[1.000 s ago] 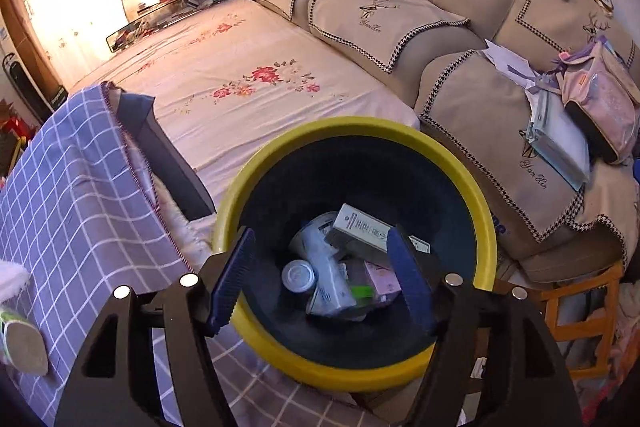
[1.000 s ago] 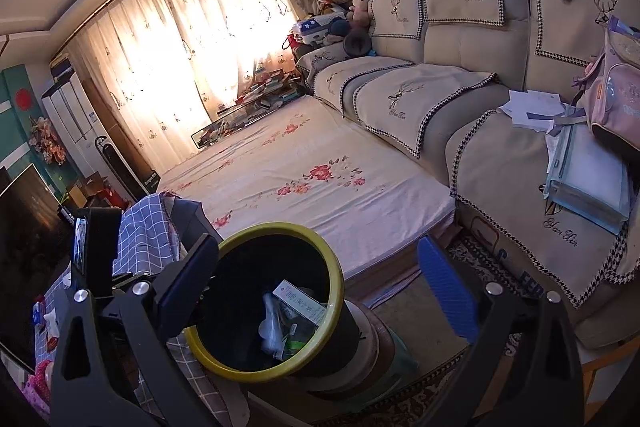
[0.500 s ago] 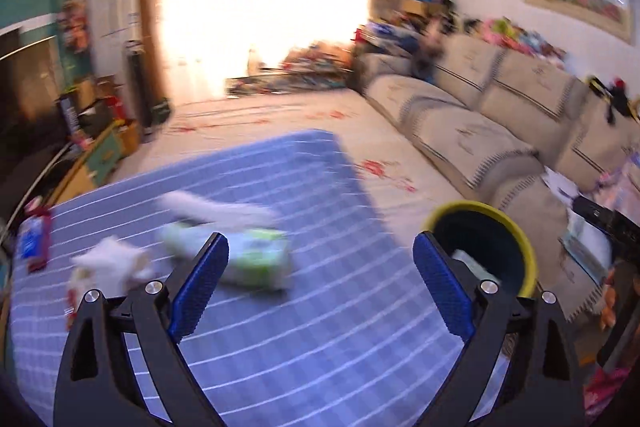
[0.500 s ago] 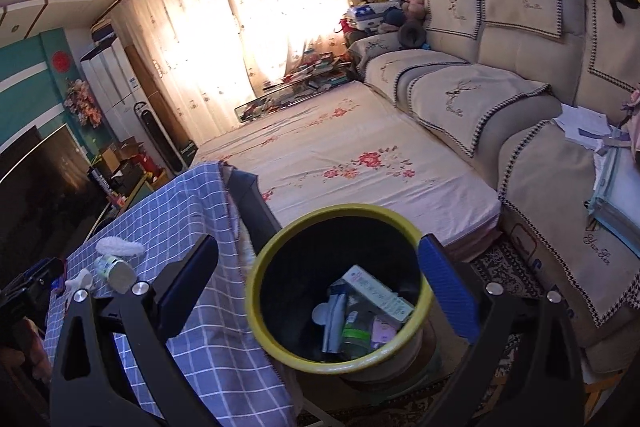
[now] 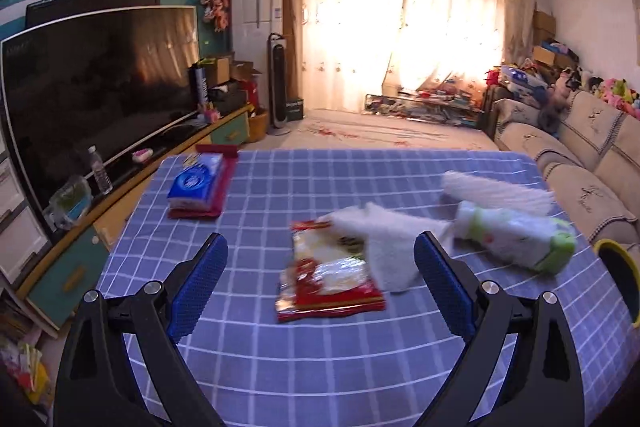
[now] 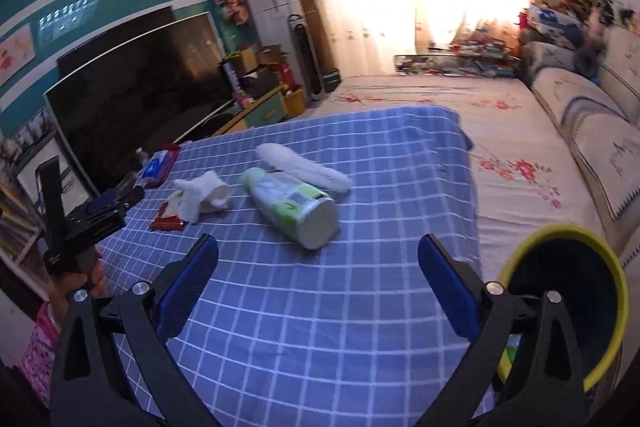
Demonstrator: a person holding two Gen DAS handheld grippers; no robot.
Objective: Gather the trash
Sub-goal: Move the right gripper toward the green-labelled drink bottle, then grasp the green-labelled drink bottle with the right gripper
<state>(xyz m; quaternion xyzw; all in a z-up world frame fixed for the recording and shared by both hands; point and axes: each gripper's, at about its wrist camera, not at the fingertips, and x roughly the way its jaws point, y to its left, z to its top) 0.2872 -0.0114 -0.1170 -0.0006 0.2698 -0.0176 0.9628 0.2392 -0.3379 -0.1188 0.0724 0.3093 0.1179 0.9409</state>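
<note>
Trash lies on a table under a blue checked cloth (image 5: pixel 320 355). My left gripper (image 5: pixel 320 259) is open and empty, low over the cloth. Just beyond its fingers lies a red snack wrapper (image 5: pixel 328 283) with a crumpled white tissue (image 5: pixel 384 247) on its far corner. A green-and-white bottle (image 5: pixel 516 239) lies on its side to the right, with a white fluffy roll (image 5: pixel 496 191) behind it. My right gripper (image 6: pixel 318 255) is open and empty, facing the bottle (image 6: pixel 292 203). The yellow-rimmed black bin (image 6: pixel 560 235) stands at the table's right edge.
A blue tissue pack (image 5: pixel 196 183) rests on a red box at the cloth's far left. A large TV (image 5: pixel 100 87) on a low cabinet runs along the left. A sofa (image 5: pixel 580 163) lines the right wall. In the right wrist view a hand holds my left gripper (image 6: pixel 108 205) at the left.
Both views have swung left, away from the bin and onto the table. The left jaws now stand wider than a second ago. Neither gripper has taken hold of anything.
</note>
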